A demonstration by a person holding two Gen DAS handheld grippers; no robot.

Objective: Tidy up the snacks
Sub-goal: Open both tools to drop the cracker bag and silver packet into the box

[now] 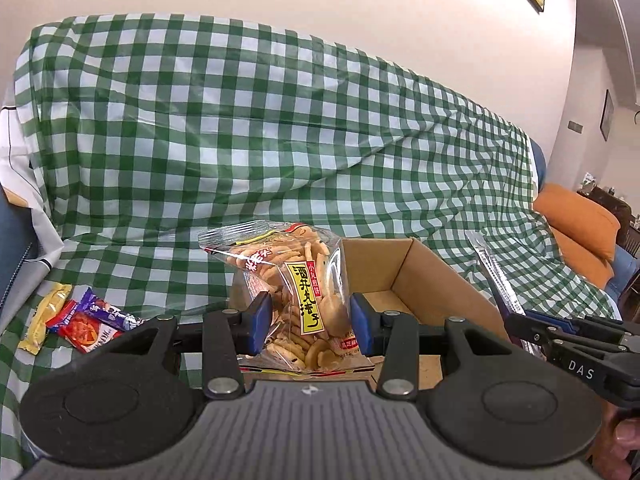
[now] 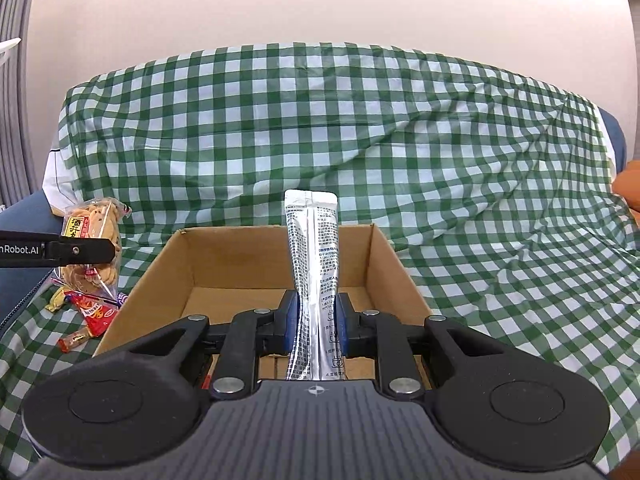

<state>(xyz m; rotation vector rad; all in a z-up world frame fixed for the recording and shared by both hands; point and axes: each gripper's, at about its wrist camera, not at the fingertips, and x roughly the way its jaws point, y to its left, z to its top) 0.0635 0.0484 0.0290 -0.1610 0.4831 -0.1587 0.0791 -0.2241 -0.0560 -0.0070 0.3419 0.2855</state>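
Note:
My left gripper [image 1: 310, 322] is shut on a clear bag of rice crackers [image 1: 288, 280] with a yellow label, held upright at the near left corner of an open cardboard box [image 1: 416, 276]. My right gripper [image 2: 316, 326] is shut on a tall silver sachet [image 2: 314, 252] that stands upright over the box [image 2: 224, 264]. In the right wrist view the cracker bag [image 2: 96, 240] hangs left of the box in the left gripper [image 2: 76, 251]. In the left wrist view the right gripper [image 1: 520, 326] and its silver sachet [image 1: 496, 276] are at the right.
Small snack packets, red [image 1: 86, 330], purple [image 1: 106, 312] and yellow [image 1: 46, 314], lie on the green checked cloth [image 1: 240, 140] left of the box. The same red packets [image 2: 94, 312] show in the right wrist view. An orange cushion [image 1: 580, 224] sits far right.

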